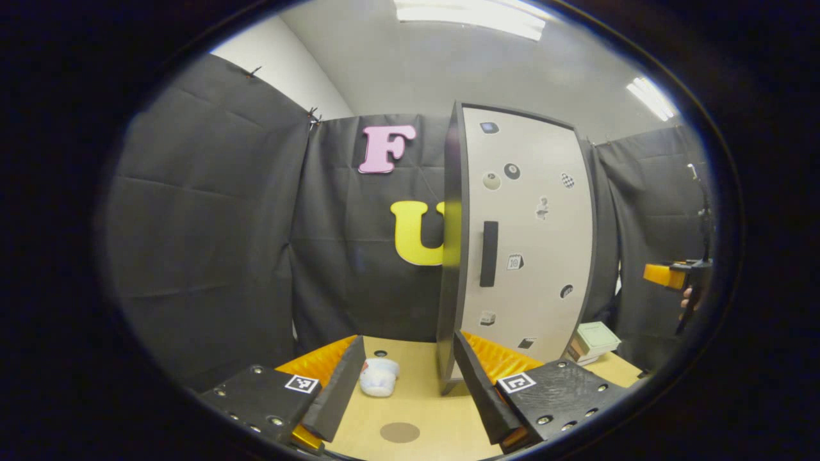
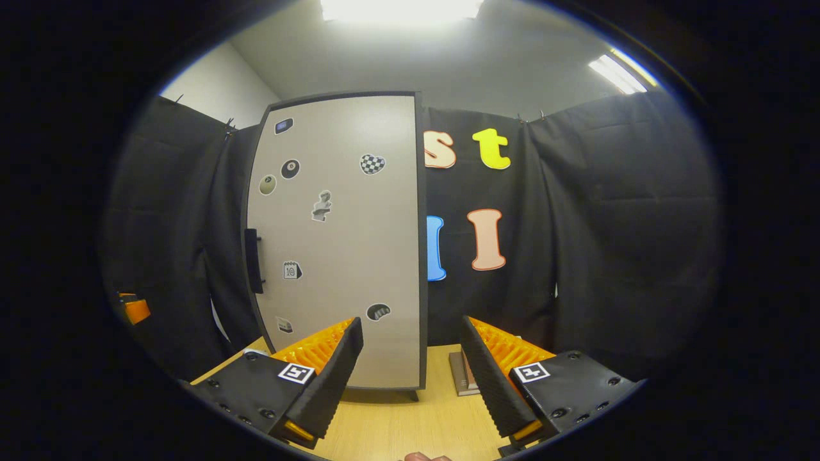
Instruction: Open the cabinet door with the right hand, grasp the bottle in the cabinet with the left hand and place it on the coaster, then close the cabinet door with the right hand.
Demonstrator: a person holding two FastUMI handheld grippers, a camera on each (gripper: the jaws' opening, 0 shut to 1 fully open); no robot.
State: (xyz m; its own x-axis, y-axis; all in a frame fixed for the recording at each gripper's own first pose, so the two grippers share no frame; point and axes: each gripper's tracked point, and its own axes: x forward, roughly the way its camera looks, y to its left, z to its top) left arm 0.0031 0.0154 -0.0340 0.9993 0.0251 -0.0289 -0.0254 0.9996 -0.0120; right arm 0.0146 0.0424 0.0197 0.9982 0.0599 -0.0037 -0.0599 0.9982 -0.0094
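Note:
A tall pale cabinet (image 1: 532,211) with stickers stands on the wooden table, its door shut and a black vertical handle (image 1: 489,253) on it. The door hides what is inside. A small round brown coaster (image 1: 400,432) lies on the table just below my open left gripper (image 1: 407,339), which holds nothing. Far off at the right edge, a hand holds the right gripper (image 1: 666,275) in the air. In the right gripper view the cabinet door (image 2: 339,237) faces me with its handle (image 2: 254,259) at its left edge. My right gripper (image 2: 411,321) is open, empty and short of the door.
A white lumpy object (image 1: 379,376) lies on the table left of the cabinet's foot. A stack of books (image 1: 592,339) sits to the cabinet's right, and the same books (image 2: 464,374) lie by its base. Black cloth walls close the booth.

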